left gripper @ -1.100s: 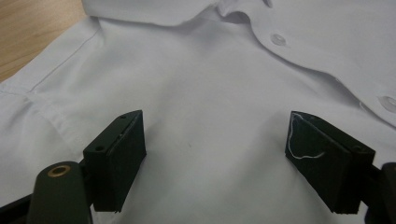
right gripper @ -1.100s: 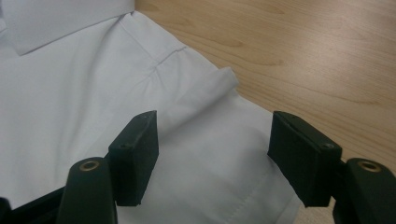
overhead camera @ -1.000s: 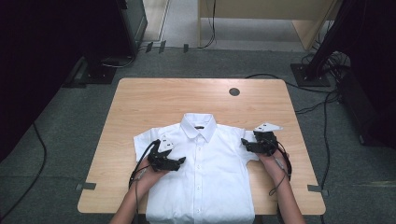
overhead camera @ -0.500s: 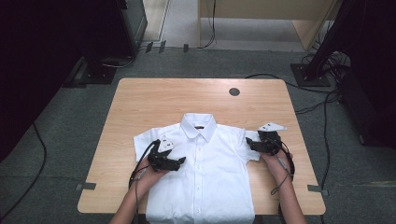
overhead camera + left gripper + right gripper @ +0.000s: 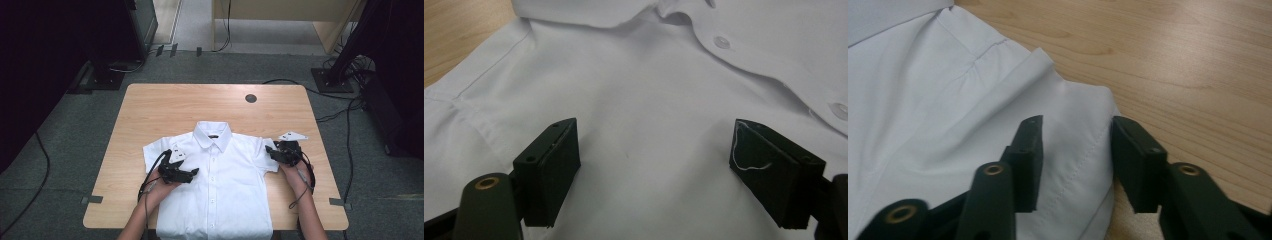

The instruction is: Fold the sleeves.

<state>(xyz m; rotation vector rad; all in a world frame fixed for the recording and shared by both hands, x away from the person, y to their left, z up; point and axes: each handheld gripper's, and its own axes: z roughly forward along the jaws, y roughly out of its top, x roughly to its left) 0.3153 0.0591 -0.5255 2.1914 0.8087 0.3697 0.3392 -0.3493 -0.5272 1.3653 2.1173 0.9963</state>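
Both tongs lay low: my left gripper [image 5: 192, 172] gaped over the shirt [image 5: 225, 190]; my right gripper [image 5: 1075, 150] was closing around its sleeve [image 5: 1083, 130].

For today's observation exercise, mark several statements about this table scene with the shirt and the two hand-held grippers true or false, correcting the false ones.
1. The white buttoned short-sleeved shirt lies collar up on the light wooden table. True.
2. The left gripper is clamped shut on the collar. False: its jaws stand wide apart over the shirt's chest.
3. The right gripper has a sleeve edge between its jaws, which have just been closing. True.
4. The shirt is fully unbuttoned. False: its front is buttoned.
5. A dark round hole sits near the table's far edge. True.
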